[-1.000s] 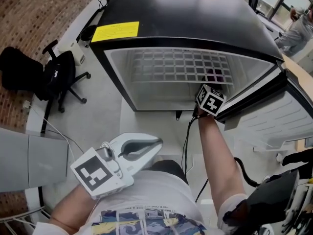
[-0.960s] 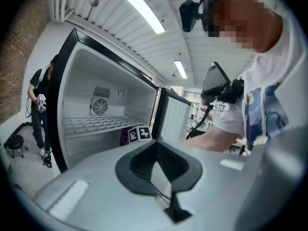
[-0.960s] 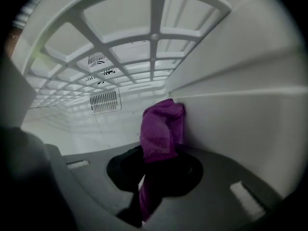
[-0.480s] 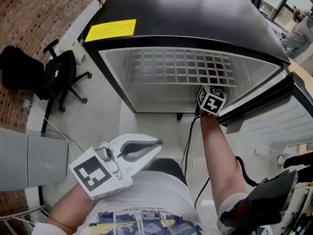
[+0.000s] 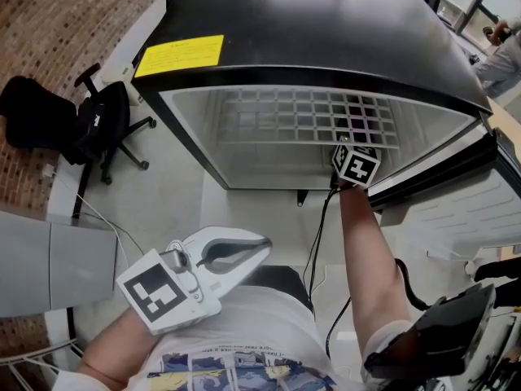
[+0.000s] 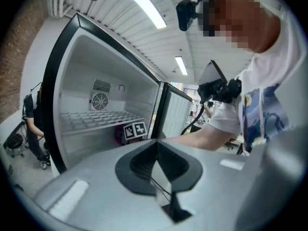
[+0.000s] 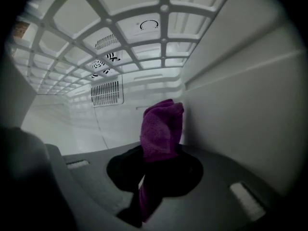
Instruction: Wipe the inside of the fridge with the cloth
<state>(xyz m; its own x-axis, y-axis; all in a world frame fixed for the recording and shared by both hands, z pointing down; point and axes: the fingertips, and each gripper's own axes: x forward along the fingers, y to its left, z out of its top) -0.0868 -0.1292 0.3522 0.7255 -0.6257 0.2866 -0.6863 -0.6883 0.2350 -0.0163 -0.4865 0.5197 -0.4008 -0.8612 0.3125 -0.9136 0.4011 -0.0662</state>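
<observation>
Right gripper [image 7: 155, 170] has its jaws clamped on the purple cloth [image 7: 161, 126], w/ a folded wad sticking out past the tips, prob. so that soft fabric, not plastic, meets the liner. It's reached inside the fridge [image 5: 326, 31], under the wire shelf [image 5: 293, 116]. The cloth is just beside the right inner wall [image 7: 245, 105] near the back corner; can't tell if it actually touches. Back-wall vent [image 7: 105, 93] sits further left, well apart from the cloth. Head view shows only the marker cube & forearm at the fridge mouth, w/ purple faintly visible through the shelf grid.

Left gripper [image 6: 156, 165] is closed w/ nothing between its jaws, held low by the person's torso, outside the cabinet. It's likely parked there since wiping needs one arm. Door [image 5: 456, 210] is swung wide to the right, giving the arm room. Judged stage: working the right side below the shelf.
</observation>
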